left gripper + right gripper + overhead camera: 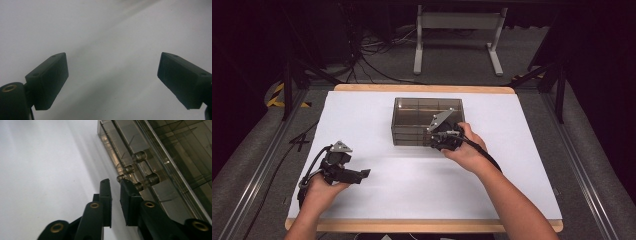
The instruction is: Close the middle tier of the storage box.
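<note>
Box [419,122] of smoky clear plastic, with inner dividers, stands on the white table [377,107], toward the far middle of the sheet. Seen from the high view, its near wall faces the person and its right near corner lies under the right gripper [446,140].

The right gripper, held in the right hand [467,152], sits at that near-right corner of the box, touching or almost touching the wall. In the right gripper view its jaws stand slightly apart, a narrow gap between them, with nothing clamped. Their tips lie just beside the latch [138,171], a cluster of rounded clear knobs on the box's front wall; one jaw tip is up against the lowest knob, though whether it presses on it cannot be told. The white surface runs along the left of that view and the box's wall and divided interior along the right.

The left gripper [362,175], in the left hand [319,192], rests low over the table at the near left, well apart from the box. In the left gripper view [112,77] its jaws are spread wide, with bare white surface between them and nothing held.
</note>
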`<state>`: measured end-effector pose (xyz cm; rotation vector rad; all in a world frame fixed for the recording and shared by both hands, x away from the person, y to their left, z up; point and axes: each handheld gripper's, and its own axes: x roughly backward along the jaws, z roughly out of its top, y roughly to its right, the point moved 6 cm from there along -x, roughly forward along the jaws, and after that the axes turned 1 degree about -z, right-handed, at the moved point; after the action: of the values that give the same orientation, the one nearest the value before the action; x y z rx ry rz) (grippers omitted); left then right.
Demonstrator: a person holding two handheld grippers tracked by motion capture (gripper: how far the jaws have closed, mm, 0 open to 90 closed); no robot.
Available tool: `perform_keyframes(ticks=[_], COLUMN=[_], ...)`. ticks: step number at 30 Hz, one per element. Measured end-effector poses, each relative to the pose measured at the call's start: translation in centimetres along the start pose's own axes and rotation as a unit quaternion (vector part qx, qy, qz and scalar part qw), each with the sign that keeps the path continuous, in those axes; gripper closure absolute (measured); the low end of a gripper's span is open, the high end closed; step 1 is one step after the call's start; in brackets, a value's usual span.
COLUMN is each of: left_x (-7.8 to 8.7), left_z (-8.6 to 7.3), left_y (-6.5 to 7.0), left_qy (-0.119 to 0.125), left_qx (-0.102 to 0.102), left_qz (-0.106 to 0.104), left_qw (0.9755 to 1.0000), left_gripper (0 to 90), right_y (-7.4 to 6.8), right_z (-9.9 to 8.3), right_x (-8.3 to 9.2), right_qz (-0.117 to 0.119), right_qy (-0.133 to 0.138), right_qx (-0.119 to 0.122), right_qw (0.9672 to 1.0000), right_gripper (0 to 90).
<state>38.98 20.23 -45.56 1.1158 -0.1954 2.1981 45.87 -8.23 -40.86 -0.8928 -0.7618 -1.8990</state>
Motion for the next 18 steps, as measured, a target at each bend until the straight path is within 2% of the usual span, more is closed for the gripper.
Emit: perform_keyframes(ticks=[4,7,10,14,18], left_x=[-0.1,0.0,0.0,0.0,0.0], left_z=[0.0,0.0,0.0,0.0,0.0], left_y=[0.0,0.1,0.0,0.0,0.0], left_qy=[-0.002,-0.002,-0.001,-0.001,0.000], left_qx=[-0.002,-0.001,-0.001,0.000,0.001], left_qz=[0.001,-0.001,-0.002,-0.001,0.000], left_qw=[1.0000,1.0000,1.0000,1.0000,1.0000], left_gripper=[10.3,10.3,10.3,10.3,10.3], right_y=[-0.3,-0.5,-0.5,-0.7,-0.6], right_z=[0.0,0.0,-0.1,-0.5,-0.8], right_x=[0.7,1.2,1.7,2.6,3.1], right_qz=[0.016,0.019,0.019,0.036,0.035], right_qy=[0.002,0.009,0.012,0.016,0.021], right_qx=[-0.003,-0.002,-0.006,-0.007,-0.006], right_qw=[0.9999,0.9998,0.9997,0.9992,0.9992], right_gripper=[70.3,63.1,59.9,53.6,48.6])
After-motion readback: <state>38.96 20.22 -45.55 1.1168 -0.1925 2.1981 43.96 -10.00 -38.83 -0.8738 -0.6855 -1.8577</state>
